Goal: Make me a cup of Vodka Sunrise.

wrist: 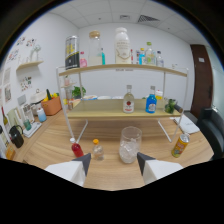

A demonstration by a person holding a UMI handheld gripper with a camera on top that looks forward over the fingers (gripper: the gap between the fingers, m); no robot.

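Far out at nine o'clock of the fingers: a dark kettle (16, 136) on the wooden table (55, 142), with a white side shelf (29, 64) on the wall above. At ten o'clock, an orange bin (51, 105) with something yellow and dark sticking out of it.

Just ahead of the left finger (83, 163), at eleven o'clock: a small red bottle (76, 148), upright. Just beside it, toward twelve: a small clear bottle with an orange cap (97, 150), upright, apart from the red one.

Gripper (111, 162) spread wide, holding nothing; a gap of bare table between the dark fingertips.

At twelve to one o'clock, just ahead of the right finger (142, 161): a clear glass pitcher (129, 144) with ice at its bottom, standing on the table, not between the fingers.

Beyond, at twelve o'clock: a two-tier wire-and-wood rack (120, 113). On the lower tier, a clear bottle with a red label (128, 99), then a blue bottle (151, 100), then something green (171, 106). On the upper tier, left to right: a dark can-like container (72, 52), a tall clear jar (94, 48), a big pale bottle (122, 46), a cluster of smaller bottles (150, 55); labels too small to read.

At two o'clock, well apart from the right finger: an orange and yellow can (180, 145), tilted.
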